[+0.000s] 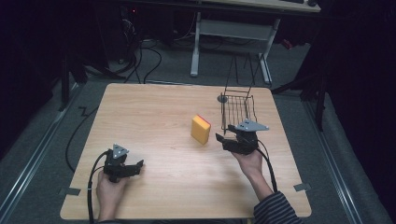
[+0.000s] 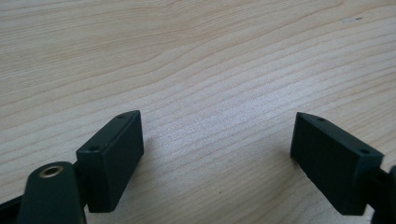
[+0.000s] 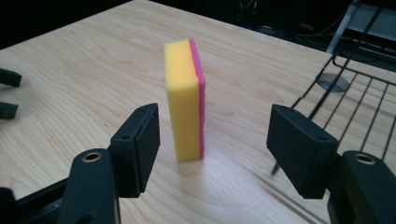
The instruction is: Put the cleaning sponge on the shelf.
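Note:
A yellow sponge (image 1: 201, 130) with a pink face stands upright on end near the middle of the wooden table (image 1: 154, 107). My right gripper (image 1: 222, 141) sits just right of it, jaws open and pointing at it. In the right gripper view the sponge (image 3: 184, 102) stands beyond the open jaws of that gripper (image 3: 215, 119), untouched. My left gripper (image 1: 137, 167) rests open near the front left corner. Bare wood lies between the jaws of the left gripper (image 2: 217, 135).
A black wire rack (image 1: 238, 109) stands at the back right of the table, close behind my right hand; it appears as wire rack (image 3: 364, 93) at the right. A small grey disc (image 1: 222, 99) lies at its corner. Cables and a desk frame (image 1: 233, 32) lie on the floor beyond.

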A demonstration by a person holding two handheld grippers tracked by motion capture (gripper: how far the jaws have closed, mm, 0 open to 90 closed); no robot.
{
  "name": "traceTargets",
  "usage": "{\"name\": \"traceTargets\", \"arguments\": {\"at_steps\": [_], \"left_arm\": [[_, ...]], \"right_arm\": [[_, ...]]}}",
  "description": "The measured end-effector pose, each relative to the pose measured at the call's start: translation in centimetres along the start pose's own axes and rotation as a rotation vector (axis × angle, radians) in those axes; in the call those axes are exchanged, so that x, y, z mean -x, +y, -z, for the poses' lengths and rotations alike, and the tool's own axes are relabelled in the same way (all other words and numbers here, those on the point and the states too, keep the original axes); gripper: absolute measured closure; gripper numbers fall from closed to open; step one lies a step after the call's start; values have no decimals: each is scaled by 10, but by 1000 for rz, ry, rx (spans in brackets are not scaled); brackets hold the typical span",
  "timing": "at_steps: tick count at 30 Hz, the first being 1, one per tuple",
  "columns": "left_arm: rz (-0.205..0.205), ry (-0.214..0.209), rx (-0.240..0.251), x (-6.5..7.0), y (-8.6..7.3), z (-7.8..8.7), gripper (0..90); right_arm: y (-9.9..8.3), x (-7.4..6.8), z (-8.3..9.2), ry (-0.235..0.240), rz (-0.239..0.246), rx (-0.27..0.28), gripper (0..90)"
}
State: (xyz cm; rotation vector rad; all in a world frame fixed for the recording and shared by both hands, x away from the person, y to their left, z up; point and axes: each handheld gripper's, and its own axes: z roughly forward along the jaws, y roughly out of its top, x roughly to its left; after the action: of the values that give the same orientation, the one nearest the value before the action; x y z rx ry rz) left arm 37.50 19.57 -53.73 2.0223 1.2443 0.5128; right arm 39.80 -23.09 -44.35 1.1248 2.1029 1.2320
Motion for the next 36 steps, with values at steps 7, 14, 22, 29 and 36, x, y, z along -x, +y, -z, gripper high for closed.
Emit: {"name": "traceTargets", "arguments": {"at_steps": [7,14,22,29,36], "left_arm": [[0,0,0,0,0,0,179],[-3,1,-3,0,0,0,179],[-2,1,-1,0,0,0,179],[0,0,0,0,0,0,179],[1,-2,1,0,0,0,179]], "right_arm": [[5,-2,-15,25,-28,6,352],[9,-8,-33,24,-20,-5,353],[7,-11,-47,27,-29,-9,357],[4,-14,-58,39,-36,-23,371],[1,-18,-70,38,-26,-51,392]]}}
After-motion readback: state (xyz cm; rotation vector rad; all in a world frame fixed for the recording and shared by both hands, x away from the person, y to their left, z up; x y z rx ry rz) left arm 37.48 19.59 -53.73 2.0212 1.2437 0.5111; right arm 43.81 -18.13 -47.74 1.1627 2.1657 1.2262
